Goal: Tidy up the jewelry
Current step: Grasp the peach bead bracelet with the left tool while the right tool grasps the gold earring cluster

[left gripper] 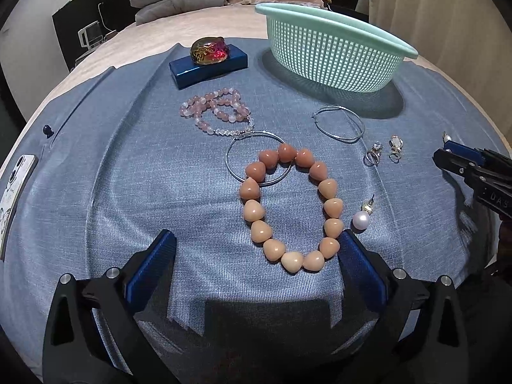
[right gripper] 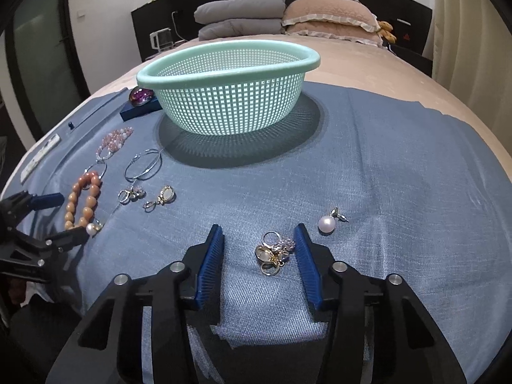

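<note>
Presently we find the mint basket [right gripper: 228, 96] well ahead of both pairs of fingers, on the blue cloth [right gripper: 384, 166]; neither view shows its floor. The peach bead bracelet [left gripper: 289, 208] lies between the left gripper [left gripper: 257, 249] fingers, its near arc just beside the right-hand pad; those fingers stand wide apart, pinching nothing. The right gripper [right gripper: 259, 249] brackets a small cluster of rings [right gripper: 273, 252], pads partly drawn in with a gap on each side; no pinch is made.

We judge the step to be the first pickups, nothing yet lifted. The next move calls for squeezing onto the cluster and carrying it to the basket.

Only the right wrist view shows the cluster and a pearl earring [right gripper: 327, 224] outside its right finger. Only the left wrist view shows the bracelet's full loop.
</note>
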Demonstrator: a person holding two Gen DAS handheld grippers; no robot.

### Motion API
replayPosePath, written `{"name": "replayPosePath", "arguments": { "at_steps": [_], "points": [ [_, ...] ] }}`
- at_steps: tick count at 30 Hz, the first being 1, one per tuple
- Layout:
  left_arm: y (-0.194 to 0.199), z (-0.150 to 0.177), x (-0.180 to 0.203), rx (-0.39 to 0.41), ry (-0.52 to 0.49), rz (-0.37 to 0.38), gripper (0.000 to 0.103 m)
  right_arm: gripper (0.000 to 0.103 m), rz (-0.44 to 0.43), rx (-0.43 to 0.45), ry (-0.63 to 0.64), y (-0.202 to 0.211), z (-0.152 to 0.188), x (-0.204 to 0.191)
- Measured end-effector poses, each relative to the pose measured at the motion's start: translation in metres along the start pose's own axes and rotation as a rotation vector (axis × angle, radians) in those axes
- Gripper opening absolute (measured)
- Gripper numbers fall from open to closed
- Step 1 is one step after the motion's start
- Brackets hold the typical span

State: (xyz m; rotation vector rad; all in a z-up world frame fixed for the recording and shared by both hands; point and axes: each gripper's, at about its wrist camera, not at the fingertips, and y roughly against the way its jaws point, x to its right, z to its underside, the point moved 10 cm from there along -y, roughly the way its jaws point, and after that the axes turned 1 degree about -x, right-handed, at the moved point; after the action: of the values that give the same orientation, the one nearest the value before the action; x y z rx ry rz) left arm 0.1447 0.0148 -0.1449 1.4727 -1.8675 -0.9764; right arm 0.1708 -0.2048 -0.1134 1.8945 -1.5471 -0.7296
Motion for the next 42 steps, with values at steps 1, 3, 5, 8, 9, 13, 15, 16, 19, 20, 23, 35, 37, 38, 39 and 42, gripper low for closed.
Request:
{"name": "replayPosePath", "arguments": {
  "at_steps": [1,3,5,8,9,13,15,16,19,20,23,35,37,38,39,42],
  "points": [
    [0.002,0.000,0.000,0.007,-0.007,0.001,0.092,0.021,-0.012,0.003,-0.004,0.001,0.000,0.001],
    [0.010,0.001,0.001,0.019,-0.019,0.005,0.068,0.019,-0.029,0.004,-0.014,0.003,0.000,0.002],
    [0.017,0.003,0.005,0.018,-0.034,0.025,0.034,0.018,-0.032,0.009,-0.012,0.004,0.000,0.000],
    [0.020,0.006,0.012,-0.005,-0.035,0.083,0.012,0.017,-0.048,0.014,-0.013,0.009,-0.001,-0.003],
    [0.021,0.007,0.013,-0.005,-0.039,0.088,0.012,0.017,-0.051,0.015,-0.013,0.010,-0.001,-0.004],
    [0.027,0.009,0.019,-0.021,-0.029,0.142,0.012,0.008,-0.072,0.024,-0.012,0.021,-0.002,-0.006],
    [0.033,0.010,0.021,-0.009,-0.045,0.130,0.012,0.008,-0.075,0.035,-0.009,0.028,-0.003,-0.008],
    [0.037,0.009,0.022,-0.004,-0.053,0.127,0.012,0.008,-0.079,0.039,-0.008,0.031,-0.004,-0.009],
    [0.049,0.007,0.023,0.013,-0.064,0.123,0.012,0.008,-0.077,0.053,0.003,0.043,-0.008,-0.013],
    [0.053,0.006,0.023,0.020,-0.070,0.119,0.012,0.008,-0.084,0.056,0.005,0.047,-0.009,-0.015],
    [0.064,0.003,0.024,0.028,-0.083,0.118,0.012,0.008,-0.087,0.067,0.023,0.059,-0.012,-0.019],
    [0.106,-0.056,0.023,0.125,-0.103,0.120,0.012,0.008,-0.110,0.136,0.026,0.096,-0.059,-0.020],
    [0.110,-0.071,0.024,0.141,-0.110,0.127,0.012,0.008,-0.111,0.151,0.038,0.099,-0.073,-0.020],
    [0.111,-0.079,0.025,0.150,-0.115,0.129,0.012,0.008,-0.113,0.159,0.044,0.101,-0.081,-0.021],
    [0.112,-0.086,0.026,0.160,-0.121,0.130,0.012,0.008,-0.118,0.166,0.052,0.102,-0.088,-0.022],
    [0.115,-0.112,0.031,0.189,-0.142,0.137,0.012,0.008,-0.117,0.195,0.079,0.104,-0.113,-0.025]
  ]
}}
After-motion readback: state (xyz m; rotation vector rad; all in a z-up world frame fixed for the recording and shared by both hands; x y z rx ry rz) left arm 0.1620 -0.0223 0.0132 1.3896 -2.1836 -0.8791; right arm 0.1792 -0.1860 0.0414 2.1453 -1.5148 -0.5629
